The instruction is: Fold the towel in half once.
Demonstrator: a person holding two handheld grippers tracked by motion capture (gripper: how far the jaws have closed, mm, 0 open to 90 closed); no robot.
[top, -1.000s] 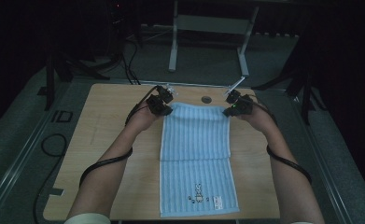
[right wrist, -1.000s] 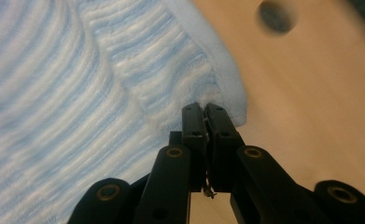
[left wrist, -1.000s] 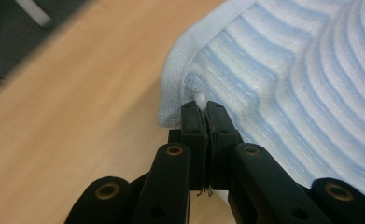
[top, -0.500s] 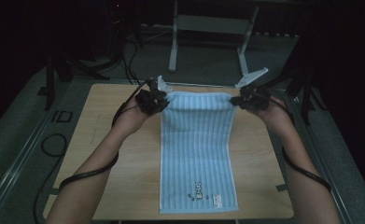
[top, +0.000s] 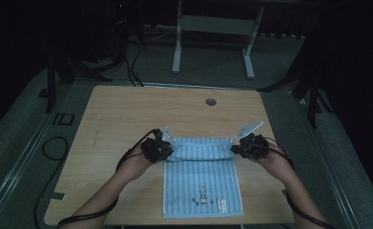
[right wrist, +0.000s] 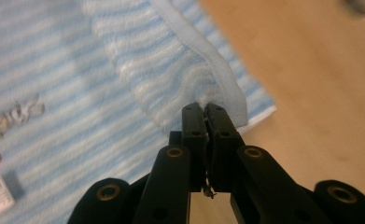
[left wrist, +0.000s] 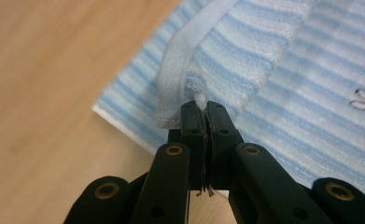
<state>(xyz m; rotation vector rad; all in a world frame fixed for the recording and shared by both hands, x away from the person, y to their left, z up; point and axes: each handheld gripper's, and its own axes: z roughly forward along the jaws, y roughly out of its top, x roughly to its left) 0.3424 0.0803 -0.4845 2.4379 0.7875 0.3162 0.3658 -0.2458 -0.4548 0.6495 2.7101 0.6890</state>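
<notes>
A light blue striped towel lies on the wooden table, its far end lifted and drawn back over the near part. My left gripper is shut on the towel's far left corner. At the opposite side my right gripper pinches the far right corner. Both lifted corners hang just above the flat layer of towel, about halfway along its length. A small rabbit print and a white label mark the near end.
A round cable hole sits in the table's far middle. Black cables trail over the grey floor at the left. A grey metal stand rises beyond the table. Bare wood lies to either side of the towel.
Both grippers have pulled the towel's far edge toward the person and lower, folding that end back over the near half.
</notes>
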